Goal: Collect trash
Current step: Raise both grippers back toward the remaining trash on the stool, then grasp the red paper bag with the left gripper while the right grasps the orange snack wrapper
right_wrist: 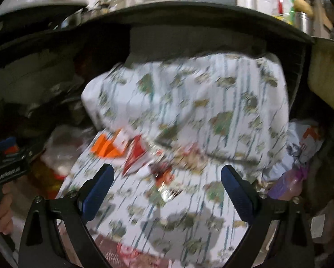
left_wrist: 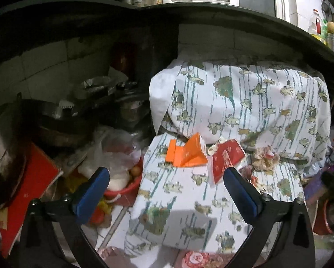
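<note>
An orange carton [left_wrist: 187, 153] lies flattened on a patterned cloth-covered block [left_wrist: 178, 201] under a dark counter. A red packet [left_wrist: 226, 159] lies to its right, and a crumpled wrapper [left_wrist: 265, 157] lies further right. My left gripper [left_wrist: 167, 175] is open and empty, hovering just in front of the carton and packet. In the blurred right wrist view the orange carton [right_wrist: 107, 148], the red packet [right_wrist: 134, 156] and a shiny crumpled wrapper [right_wrist: 164, 176] lie on the cloth [right_wrist: 189, 212]. My right gripper [right_wrist: 167, 174] is open and empty above the wrapper. The left gripper's body [right_wrist: 6, 163] shows at the left edge.
A large cloth-covered bundle [left_wrist: 245, 102] rises behind the trash. A red bowl with a plastic bag [left_wrist: 122, 178] and a red box [left_wrist: 30, 192] stand left. Pots [left_wrist: 62, 120] are stacked at far left. A purple bottle [right_wrist: 287, 184] lies right. The counter edge [left_wrist: 234, 15] overhangs.
</note>
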Demonstrator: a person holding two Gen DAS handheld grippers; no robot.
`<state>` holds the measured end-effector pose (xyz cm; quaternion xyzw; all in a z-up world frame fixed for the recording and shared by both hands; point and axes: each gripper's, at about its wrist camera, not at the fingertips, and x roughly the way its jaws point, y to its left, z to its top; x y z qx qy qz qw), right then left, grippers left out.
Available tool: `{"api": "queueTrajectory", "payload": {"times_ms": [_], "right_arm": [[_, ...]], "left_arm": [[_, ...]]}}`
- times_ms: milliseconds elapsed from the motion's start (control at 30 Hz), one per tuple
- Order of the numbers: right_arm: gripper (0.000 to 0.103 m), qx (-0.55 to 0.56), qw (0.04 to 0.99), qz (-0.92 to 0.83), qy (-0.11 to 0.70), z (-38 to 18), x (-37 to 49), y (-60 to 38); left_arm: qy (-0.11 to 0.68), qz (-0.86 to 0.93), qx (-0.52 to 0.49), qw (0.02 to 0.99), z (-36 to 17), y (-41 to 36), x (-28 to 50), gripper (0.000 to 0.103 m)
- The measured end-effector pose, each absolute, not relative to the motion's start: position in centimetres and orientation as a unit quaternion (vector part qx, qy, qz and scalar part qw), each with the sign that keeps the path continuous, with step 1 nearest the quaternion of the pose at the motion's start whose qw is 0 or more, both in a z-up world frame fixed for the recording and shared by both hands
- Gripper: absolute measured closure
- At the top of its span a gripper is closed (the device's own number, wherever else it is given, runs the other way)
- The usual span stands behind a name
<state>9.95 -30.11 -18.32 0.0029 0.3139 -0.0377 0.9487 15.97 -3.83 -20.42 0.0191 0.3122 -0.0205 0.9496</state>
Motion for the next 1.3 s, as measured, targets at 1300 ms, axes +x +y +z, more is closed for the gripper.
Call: {"api": "queueTrajectory", "payload": {"times_ms": [1300], "right_arm": [[0.007,0.192,0.875,-0.082,0.437,-25.4,26.2,-37.6]], "left_arm": [[0.435,0.01,-0.005,0.9,-25.4,-6.0,35.1,0.0]]}}
